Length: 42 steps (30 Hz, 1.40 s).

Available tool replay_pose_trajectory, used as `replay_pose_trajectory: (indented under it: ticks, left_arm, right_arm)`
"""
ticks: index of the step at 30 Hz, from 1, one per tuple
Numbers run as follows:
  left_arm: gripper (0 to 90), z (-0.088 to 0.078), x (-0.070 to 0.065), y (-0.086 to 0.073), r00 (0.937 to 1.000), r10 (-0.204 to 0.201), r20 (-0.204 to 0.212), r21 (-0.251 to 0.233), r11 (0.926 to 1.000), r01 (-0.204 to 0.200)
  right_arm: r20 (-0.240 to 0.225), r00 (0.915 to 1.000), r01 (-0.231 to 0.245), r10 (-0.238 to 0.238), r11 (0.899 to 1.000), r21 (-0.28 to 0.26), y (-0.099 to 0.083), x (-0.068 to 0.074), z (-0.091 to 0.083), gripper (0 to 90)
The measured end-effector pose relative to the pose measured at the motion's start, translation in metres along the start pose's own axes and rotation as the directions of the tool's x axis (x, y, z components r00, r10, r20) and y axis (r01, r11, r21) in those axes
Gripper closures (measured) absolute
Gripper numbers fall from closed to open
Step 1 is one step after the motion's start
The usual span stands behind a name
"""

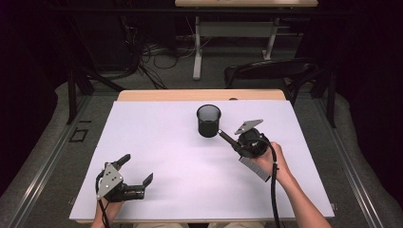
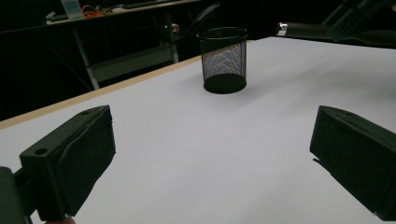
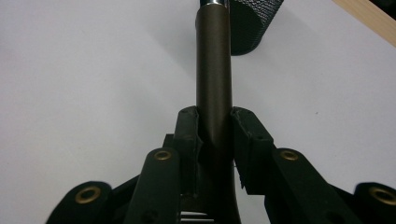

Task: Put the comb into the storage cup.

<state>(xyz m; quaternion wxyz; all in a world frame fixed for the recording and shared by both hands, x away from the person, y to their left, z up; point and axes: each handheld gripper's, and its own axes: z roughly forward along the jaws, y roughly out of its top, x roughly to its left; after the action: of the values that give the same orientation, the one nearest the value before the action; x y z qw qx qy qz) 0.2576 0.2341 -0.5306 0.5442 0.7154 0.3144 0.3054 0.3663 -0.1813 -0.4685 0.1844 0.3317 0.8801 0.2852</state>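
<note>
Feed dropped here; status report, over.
Right gripper shut on dark pen, tip near mesh cup. Left gripper open, low on table. Path clear.

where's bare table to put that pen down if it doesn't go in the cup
Bare patches: the wide middle between the left tongs and the mesh cup, and the far-left corner of the white table. Crowded: around the cup, where the right tongs hold the pen.

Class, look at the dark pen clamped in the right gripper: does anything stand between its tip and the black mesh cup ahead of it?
Nothing visible does. The right gripper is shut on the pen, whose tip points at the mesh cup, with bare white table around. The left gripper sits open, far off.
</note>
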Motion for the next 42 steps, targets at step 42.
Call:
replay_pose_trajectory:
  ticks: [42]
  left_arm:
    - [0.0, 0.002, -0.001, -0.001, 0.9998, 0.011, 0.018, 0.022, 0.9997, -0.012]
  right_arm:
    - [-0.136, 0.9696, 0.205, -0.204, 0.979, -0.006, 0.018, 0.026, 0.015, 72.9]
